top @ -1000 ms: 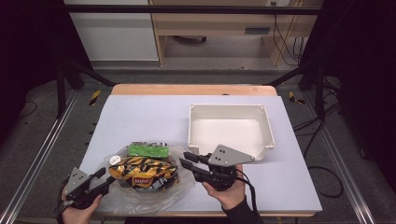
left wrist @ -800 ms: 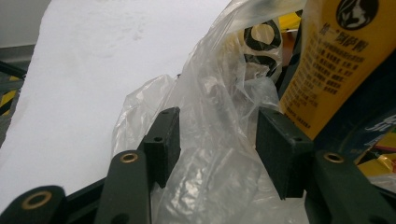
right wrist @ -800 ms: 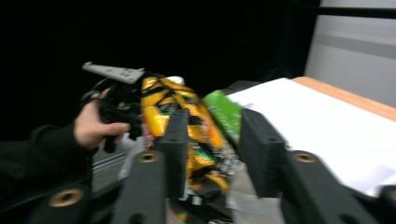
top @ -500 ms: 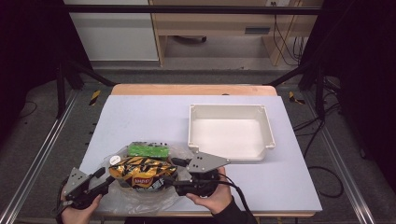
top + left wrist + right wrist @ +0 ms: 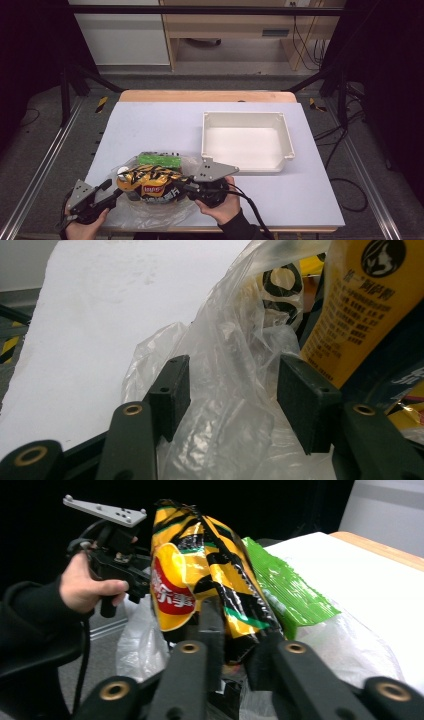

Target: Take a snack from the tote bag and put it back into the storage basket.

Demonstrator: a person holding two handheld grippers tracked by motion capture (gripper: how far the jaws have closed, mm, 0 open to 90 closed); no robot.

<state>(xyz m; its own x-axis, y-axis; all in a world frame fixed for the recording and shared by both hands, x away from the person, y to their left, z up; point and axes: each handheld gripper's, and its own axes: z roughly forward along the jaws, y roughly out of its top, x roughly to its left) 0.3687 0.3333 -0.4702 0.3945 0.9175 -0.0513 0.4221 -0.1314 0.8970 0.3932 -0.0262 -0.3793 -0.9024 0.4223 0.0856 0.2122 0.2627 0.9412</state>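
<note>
Presently, the right gripper (image 5: 235,645) had just closed its jaws onto the yellow-and-black snack bag (image 5: 200,575), which lay in the clear plastic bag (image 5: 150,212) at the table's (image 5: 165,120) near edge. The left gripper (image 5: 232,390) stood part-open around the plastic film.

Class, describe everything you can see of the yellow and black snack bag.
The snack bag is glossy crinkled foil, yellow with black stripes and a red logo patch. It stands tilted, partly inside a clear plastic bag, beside a green packet. The right tool pinches its lower edge.
</note>
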